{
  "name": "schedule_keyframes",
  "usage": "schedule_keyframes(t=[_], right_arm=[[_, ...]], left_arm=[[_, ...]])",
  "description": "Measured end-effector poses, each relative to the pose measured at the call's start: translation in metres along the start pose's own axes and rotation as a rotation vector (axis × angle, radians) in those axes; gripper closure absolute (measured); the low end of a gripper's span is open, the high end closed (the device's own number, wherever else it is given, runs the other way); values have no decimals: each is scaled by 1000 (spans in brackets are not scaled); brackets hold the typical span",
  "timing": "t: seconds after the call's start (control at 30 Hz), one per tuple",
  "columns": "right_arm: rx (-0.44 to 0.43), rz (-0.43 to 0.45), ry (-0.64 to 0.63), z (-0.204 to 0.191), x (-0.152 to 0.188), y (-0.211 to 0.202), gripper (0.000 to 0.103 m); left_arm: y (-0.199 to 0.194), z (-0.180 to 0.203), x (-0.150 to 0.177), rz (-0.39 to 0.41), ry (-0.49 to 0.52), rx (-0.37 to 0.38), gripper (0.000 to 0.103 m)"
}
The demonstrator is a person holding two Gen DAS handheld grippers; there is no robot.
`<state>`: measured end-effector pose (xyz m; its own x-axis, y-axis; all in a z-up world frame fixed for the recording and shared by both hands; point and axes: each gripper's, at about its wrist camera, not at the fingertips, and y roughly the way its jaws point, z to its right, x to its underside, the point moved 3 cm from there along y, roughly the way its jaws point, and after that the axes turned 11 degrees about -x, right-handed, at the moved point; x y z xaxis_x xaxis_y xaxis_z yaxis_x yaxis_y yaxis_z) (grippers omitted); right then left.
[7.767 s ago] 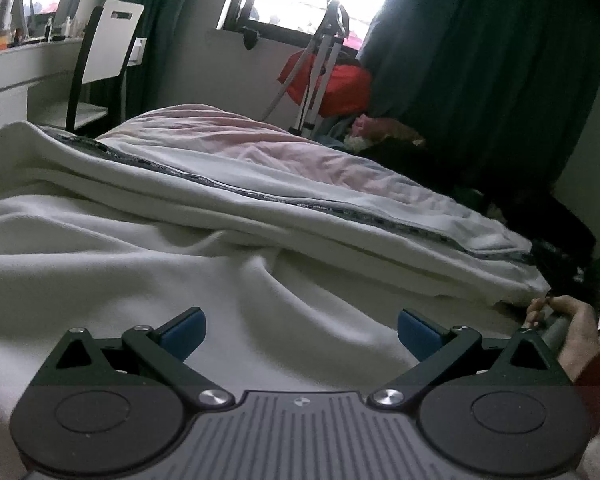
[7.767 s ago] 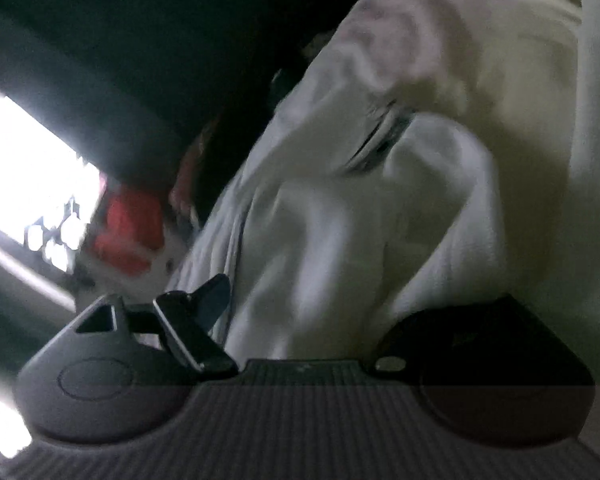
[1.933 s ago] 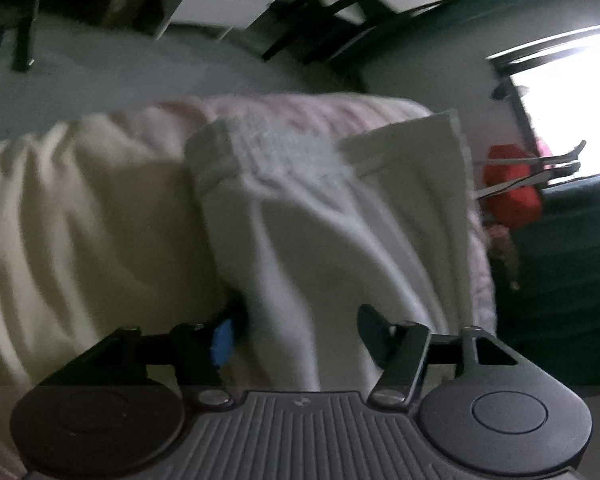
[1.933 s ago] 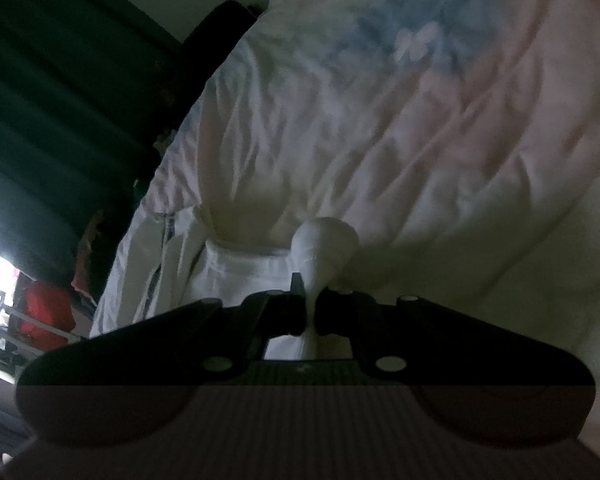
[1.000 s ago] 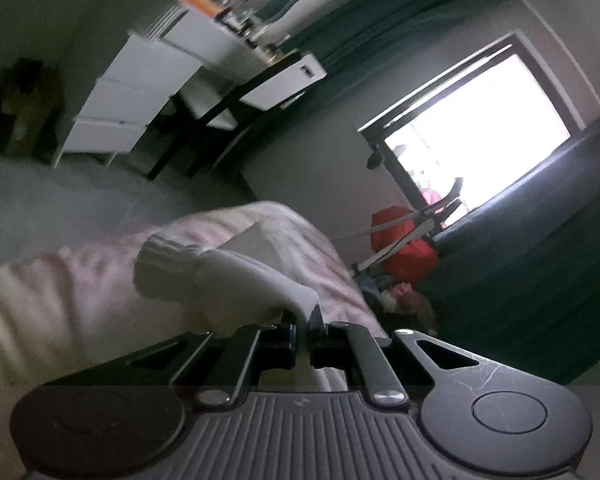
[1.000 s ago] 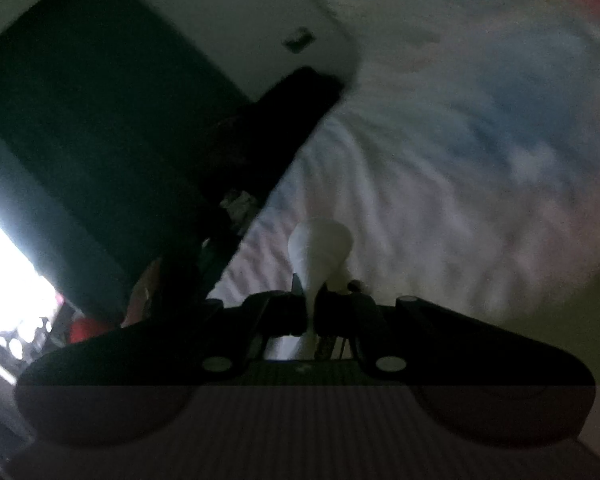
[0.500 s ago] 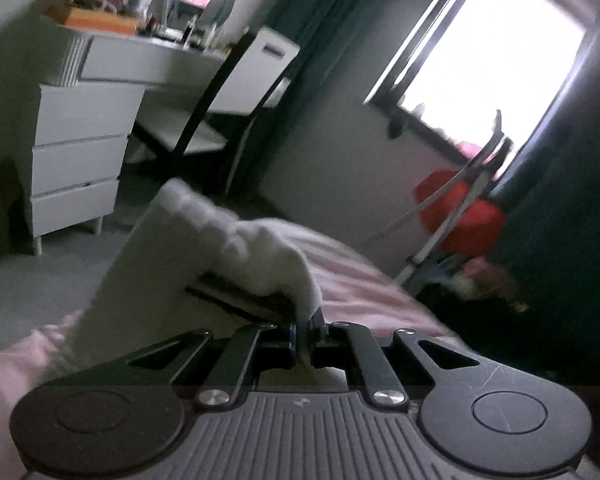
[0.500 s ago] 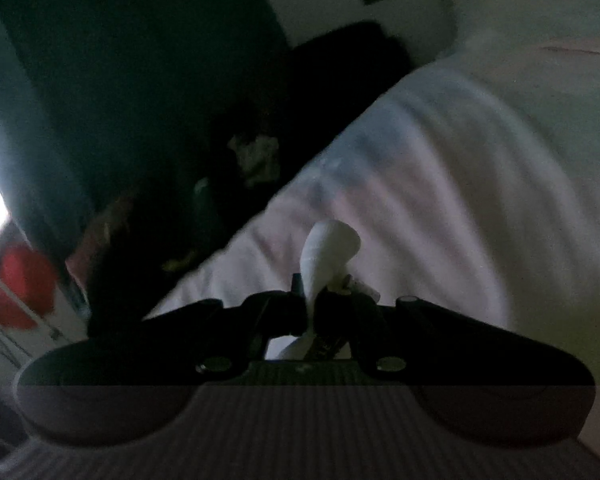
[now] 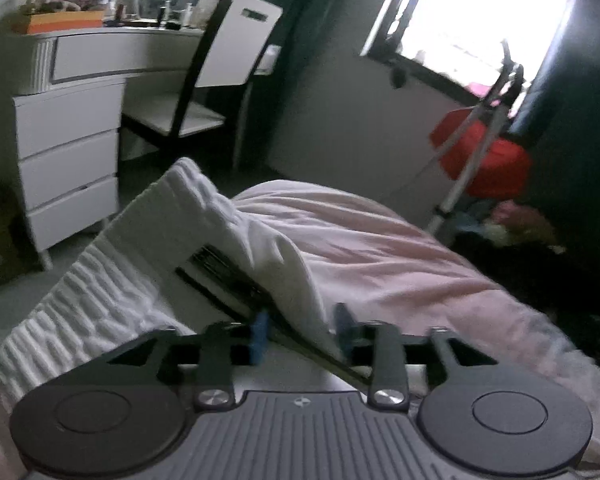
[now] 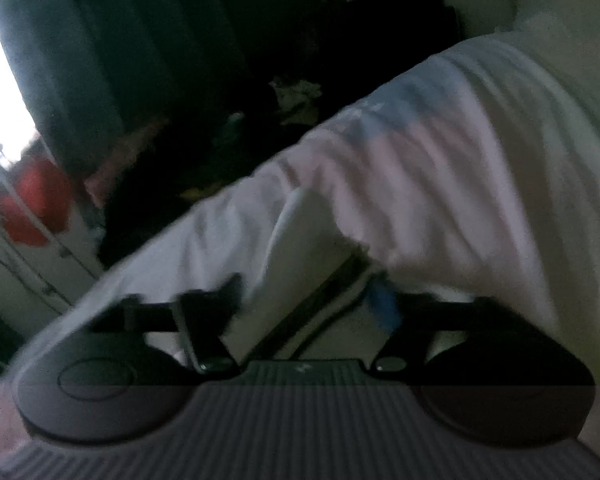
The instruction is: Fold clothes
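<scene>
Now your left gripper [image 9: 300, 330] and right gripper [image 10: 308, 300] have just been opening, jaws spread apart. Your white pants [image 9: 148, 248] lie between both pairs of jaws, on the near pink bed [image 9: 400, 256].

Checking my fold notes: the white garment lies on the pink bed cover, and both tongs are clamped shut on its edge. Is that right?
Not quite. The white garment does lie on the pink bed cover, but both tongs have just been opening: the left tongs in the left wrist view and the right tongs in the right wrist view stand apart, cloth loose between them.
</scene>
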<state>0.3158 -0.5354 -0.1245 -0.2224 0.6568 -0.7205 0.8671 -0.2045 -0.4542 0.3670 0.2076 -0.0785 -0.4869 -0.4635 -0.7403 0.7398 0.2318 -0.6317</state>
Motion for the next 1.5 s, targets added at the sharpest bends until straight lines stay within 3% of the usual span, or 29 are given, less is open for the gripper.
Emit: schedule_keyframes(t=[0.13, 0.3, 0.5, 0.6, 0.67, 0.77, 0.93, 1.1, 1.2, 1.27, 1.33, 1.37, 1.43, 1.5], right_arm=[[-103, 38, 140, 6, 19, -65, 26], [-287, 71, 547, 52, 63, -135, 24], [-346, 7, 673, 70, 98, -183, 25], [-363, -32, 715, 72, 103, -189, 25], [-395, -43, 697, 68, 102, -187, 25], [-434, -64, 690, 71, 106, -173, 25], [-403, -112, 680, 76, 114, -128, 33], [-353, -78, 646, 76, 110, -87, 35], [-322, 3, 566, 67, 103, -75, 35], [-289, 51, 501, 61, 95, -66, 38], [-247, 89, 498, 63, 89, -59, 60], [-240, 104, 532, 68, 89, -57, 77], [-231, 132, 593, 79, 89, -53, 84], [-231, 145, 566, 78, 90, -54, 87]], left_arm=[[-42, -17, 13, 10, -62, 46, 21], [-89, -61, 40, -106, -306, 145, 21], [-119, -121, 67, -285, -483, 94, 19], [-115, -150, 81, -375, -617, 110, 20], [-108, -156, 87, -383, -669, 124, 20], [-94, -143, 84, -346, -635, 167, 21], [-62, -115, 75, -286, -556, 235, 23], [-19, -110, 65, -254, -634, 215, 24], [3, -109, 61, -241, -679, 188, 35], [8, -108, 61, -231, -703, 169, 49], [8, -108, 60, -227, -713, 151, 62], [7, -109, 59, -226, -722, 145, 71], [4, -112, 59, -216, -728, 138, 82], [-1, -115, 58, -203, -717, 133, 86]])
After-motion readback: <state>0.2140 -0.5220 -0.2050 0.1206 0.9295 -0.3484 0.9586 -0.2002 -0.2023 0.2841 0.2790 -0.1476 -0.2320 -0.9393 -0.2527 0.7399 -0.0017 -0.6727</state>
